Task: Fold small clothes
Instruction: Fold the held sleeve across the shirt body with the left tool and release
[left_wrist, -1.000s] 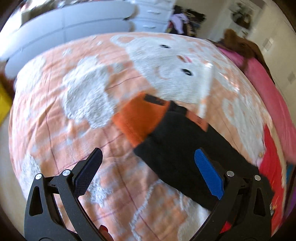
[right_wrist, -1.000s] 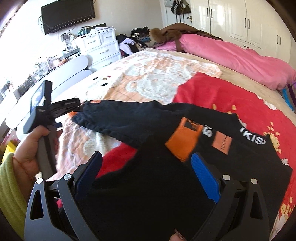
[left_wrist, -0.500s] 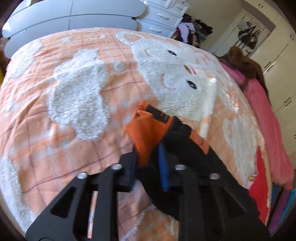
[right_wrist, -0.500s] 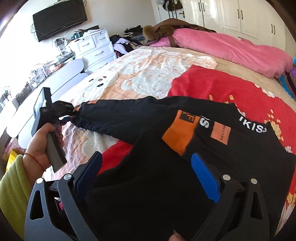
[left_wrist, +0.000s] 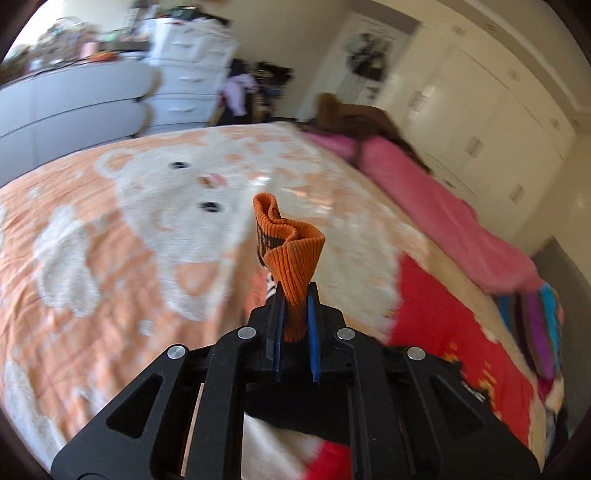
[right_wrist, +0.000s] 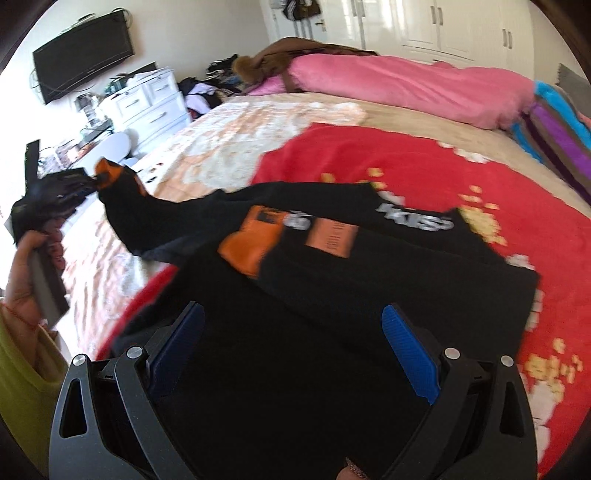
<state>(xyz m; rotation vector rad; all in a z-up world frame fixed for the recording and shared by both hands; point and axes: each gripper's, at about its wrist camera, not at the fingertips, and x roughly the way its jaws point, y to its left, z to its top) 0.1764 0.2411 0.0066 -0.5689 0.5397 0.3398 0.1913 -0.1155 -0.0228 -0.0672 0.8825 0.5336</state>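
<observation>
— Where was the sweater (right_wrist: 332, 280)?
— Spread on the red blanket (right_wrist: 480, 177), its orange cuff (left_wrist: 291, 258) pinched in the left gripper (left_wrist: 294, 317).
— And the right gripper (right_wrist: 295, 343)?
— Fingers wide, above the black cloth, gripping nothing.

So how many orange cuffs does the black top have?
2: one orange cuff pinched in the left gripper, the other cuff folded across the top's chest.

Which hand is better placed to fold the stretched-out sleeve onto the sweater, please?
Probably the left: the left gripper is shut on the orange cuff of that sleeve. The right gripper hangs open over the sweater.
</observation>
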